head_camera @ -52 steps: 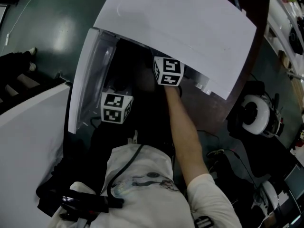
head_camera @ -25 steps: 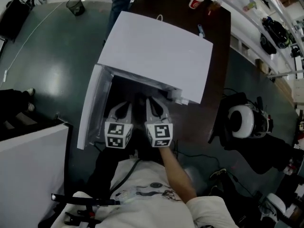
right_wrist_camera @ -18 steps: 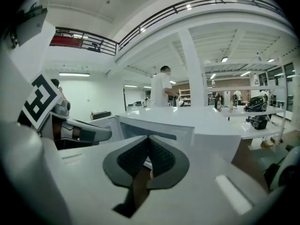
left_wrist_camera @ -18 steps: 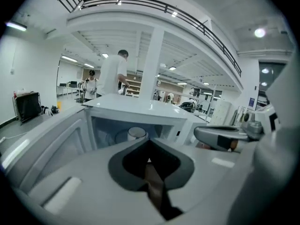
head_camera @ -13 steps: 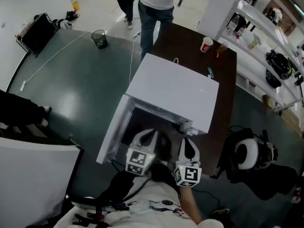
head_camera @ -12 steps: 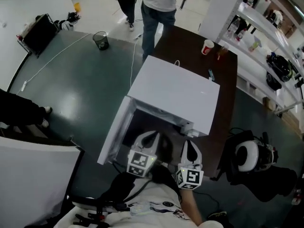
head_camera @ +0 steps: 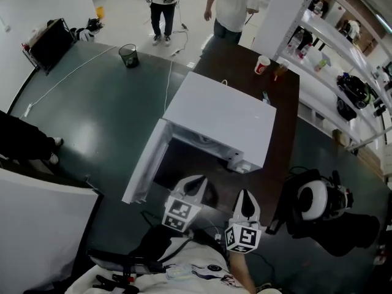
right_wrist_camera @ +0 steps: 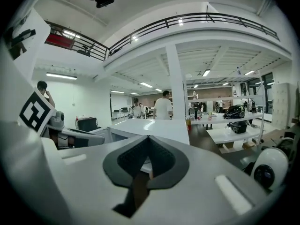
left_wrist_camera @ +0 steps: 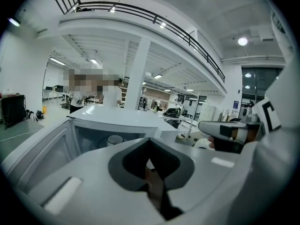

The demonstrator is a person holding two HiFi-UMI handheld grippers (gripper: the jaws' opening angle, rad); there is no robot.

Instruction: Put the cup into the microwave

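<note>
The white microwave stands on a dark table with its door swung open to the left. In the left gripper view a pale cup sits inside the cavity. Both grippers are outside the microwave, in front of its opening. My left gripper is shut with nothing between its jaws, and its tips point at the cavity. My right gripper is to its right, also shut and empty, and points past the microwave's right corner.
A red paper cup stands at the far end of the brown table. People stand beyond it. A waste bin is on the floor at the back left, shelves at the right, and a white round device at the near right.
Both grippers have drawn back out of the microwave cavity toward me and risen. The right gripper has also shifted right. The door stays open.
</note>
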